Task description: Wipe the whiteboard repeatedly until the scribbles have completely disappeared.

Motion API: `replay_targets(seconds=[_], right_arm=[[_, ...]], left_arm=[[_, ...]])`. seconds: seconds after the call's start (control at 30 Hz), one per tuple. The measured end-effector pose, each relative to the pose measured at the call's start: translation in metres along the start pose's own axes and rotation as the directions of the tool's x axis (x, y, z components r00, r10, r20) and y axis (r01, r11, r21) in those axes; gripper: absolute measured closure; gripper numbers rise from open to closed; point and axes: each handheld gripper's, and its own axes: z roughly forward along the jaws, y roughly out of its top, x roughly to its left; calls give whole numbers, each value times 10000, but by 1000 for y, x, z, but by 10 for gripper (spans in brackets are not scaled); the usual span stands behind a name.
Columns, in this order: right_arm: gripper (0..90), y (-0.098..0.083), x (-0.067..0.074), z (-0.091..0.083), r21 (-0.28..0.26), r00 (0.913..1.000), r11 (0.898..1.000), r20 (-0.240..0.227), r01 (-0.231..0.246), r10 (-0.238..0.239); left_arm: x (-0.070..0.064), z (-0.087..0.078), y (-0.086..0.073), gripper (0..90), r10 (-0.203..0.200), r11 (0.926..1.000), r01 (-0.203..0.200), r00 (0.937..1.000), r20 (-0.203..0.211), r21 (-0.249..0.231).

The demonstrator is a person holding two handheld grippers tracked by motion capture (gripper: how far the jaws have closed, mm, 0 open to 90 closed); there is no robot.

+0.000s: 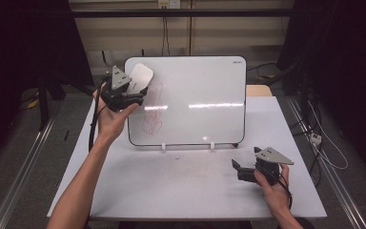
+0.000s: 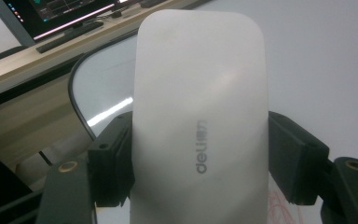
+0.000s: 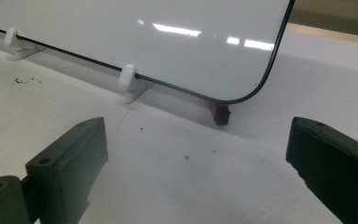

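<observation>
Left gripper: my left gripper (image 1: 134, 97) pinches a white, rounded, oblong plastic eraser (image 1: 140, 76); in the left gripper view the two black jaws press its long sides and the eraser (image 2: 200, 116) rises between them, grey lettering on its face.

Eraser place: I hold it at the upper left corner of the white, black-rimmed, round-cornered whiteboard (image 1: 200, 86), near the board's left edge, just above the red scribble (image 1: 155, 110). I cannot tell whether it touches the board.

Board edges: the whiteboard stands tilted on two small white clips (image 1: 163, 146) near the back of the white tabletop (image 1: 171, 186). Its lower edge meets the tabletop at those clips. In the right gripper view the rounded lower corner of the whiteboard (image 3: 168, 42) sits above a small red and black foot (image 3: 220, 113).

Right gripper: my right gripper (image 1: 238, 171) rests low over the tabletop in front of the board's lower right corner, jaws spread with nothing between them.

Open room: most of the board's face right of the scribble is bare. The tabletop between the board's lower edge and the near edge is open, with a few dark specks (image 3: 23, 80).
</observation>
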Motion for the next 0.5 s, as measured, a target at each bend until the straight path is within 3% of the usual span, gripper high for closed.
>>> replay_targets(seconds=[0.3, 0.5], right_arm=[[53, -1, -2, -3, -56, 10000, 10000, -15, -14, 14], [53, -1, -3, 0, 17, 10000, 10000, -36, -20, 20]], left_arm=[[-2, 14, -7, 311, 407, 9986, -396, 9987, -312, 361], [-1, 24, -3, 311, 742, 9963, -711, 9952, -641, 487]])
